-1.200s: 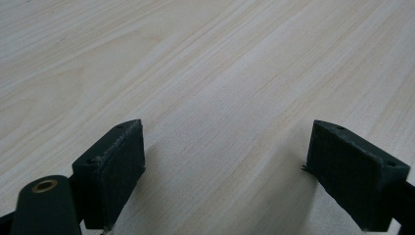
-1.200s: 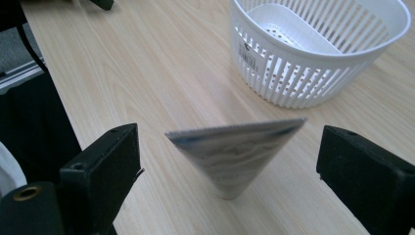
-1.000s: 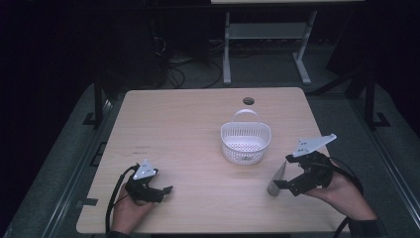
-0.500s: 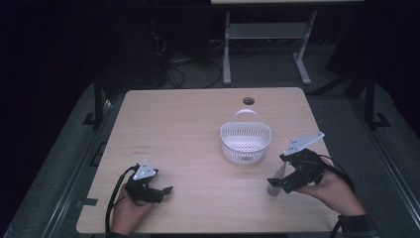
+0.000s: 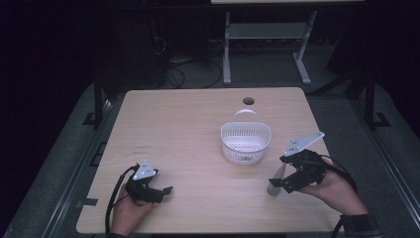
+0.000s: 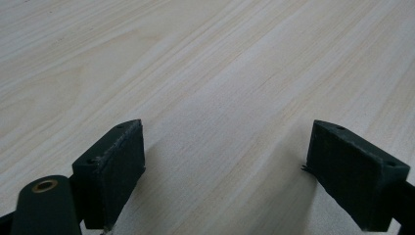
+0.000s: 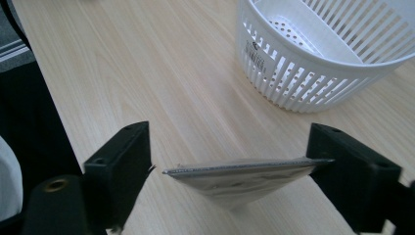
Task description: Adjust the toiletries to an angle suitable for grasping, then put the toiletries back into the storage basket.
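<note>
A small silver pouch [image 5: 275,182] stands near the table's front right, its flat sealed top edge [image 7: 240,169] lying between the jaws of my right gripper [image 7: 230,161]. The jaws have just been closing on it. The edge touches the right-hand pad, and a thin gap remains at the left-hand pad. From above, my right gripper [image 5: 283,179] reaches left from a hand. My left gripper [image 5: 163,193] rests at the front left; its jaws [image 6: 225,161] stand wide open over bare wood.
A white slatted plastic basket [image 5: 245,151] with a handle sits just beyond the pouch, near my right gripper [image 7: 303,73]. The light wooden table [image 5: 188,129] has a round cable hole [image 5: 248,101] at the back. Dark floor, cables and a desk frame lie behind.
My right gripper has shifted slightly left, and its grey plate has tilted, with the pouch still between its jaws. The left gripper has not moved.
</note>
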The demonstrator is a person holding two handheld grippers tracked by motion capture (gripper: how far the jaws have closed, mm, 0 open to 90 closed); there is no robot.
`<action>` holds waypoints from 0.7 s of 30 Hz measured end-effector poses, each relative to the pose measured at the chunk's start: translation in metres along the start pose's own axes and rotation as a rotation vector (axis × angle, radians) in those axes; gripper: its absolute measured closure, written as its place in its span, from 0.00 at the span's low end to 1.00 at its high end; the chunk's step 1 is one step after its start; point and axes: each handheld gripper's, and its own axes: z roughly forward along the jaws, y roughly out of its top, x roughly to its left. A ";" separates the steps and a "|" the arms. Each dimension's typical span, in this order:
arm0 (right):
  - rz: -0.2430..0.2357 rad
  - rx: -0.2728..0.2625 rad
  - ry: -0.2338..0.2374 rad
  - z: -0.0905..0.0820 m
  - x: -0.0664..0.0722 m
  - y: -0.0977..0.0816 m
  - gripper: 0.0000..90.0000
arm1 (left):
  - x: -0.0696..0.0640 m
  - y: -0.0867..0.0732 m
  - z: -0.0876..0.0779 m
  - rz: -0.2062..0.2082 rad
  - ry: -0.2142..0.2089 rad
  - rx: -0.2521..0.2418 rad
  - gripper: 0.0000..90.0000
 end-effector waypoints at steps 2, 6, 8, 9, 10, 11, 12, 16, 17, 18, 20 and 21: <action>0.004 -0.010 -0.009 -0.001 0.000 -0.002 0.28 | 0.000 0.000 0.000 0.000 -0.001 -0.002 0.15; 0.000 -0.020 -0.008 -0.003 -0.002 -0.003 0.33 | 0.000 0.000 0.000 -0.001 -0.001 -0.001 0.15; 0.000 -0.017 -0.006 -0.003 -0.001 -0.002 0.33 | 0.000 0.000 0.000 0.000 0.000 0.000 0.15; -0.002 -0.014 -0.006 -0.004 -0.002 -0.002 0.33 | 0.000 0.000 0.000 0.000 -0.001 -0.001 0.15; -0.001 -0.013 -0.002 -0.004 -0.002 -0.002 0.33 | 0.000 0.000 0.000 0.000 -0.001 -0.001 0.15; -0.001 -0.013 -0.002 -0.004 -0.002 -0.002 0.33 | 0.000 0.000 0.000 0.000 -0.001 -0.001 0.15; -0.002 -0.012 0.000 -0.004 -0.002 -0.002 0.33 | 0.000 0.000 0.000 -0.001 -0.001 -0.001 0.15; 0.001 -0.010 -0.002 -0.004 -0.002 -0.002 0.33 | 0.000 0.000 0.000 -0.001 -0.001 0.000 0.15; 0.002 -0.012 -0.002 -0.004 -0.002 -0.002 0.33 | 0.000 0.000 0.000 -0.001 -0.001 0.000 0.15; 0.007 -0.016 -0.003 -0.004 -0.002 -0.002 0.33 | 0.000 0.000 0.000 -0.001 -0.001 -0.001 0.15; 0.008 -0.021 -0.004 -0.004 -0.002 -0.002 0.33 | 0.000 0.000 0.000 0.000 -0.001 0.000 0.15; 0.008 -0.021 -0.004 -0.004 -0.002 -0.002 0.33 | 0.000 0.000 0.000 0.000 -0.001 0.000 0.15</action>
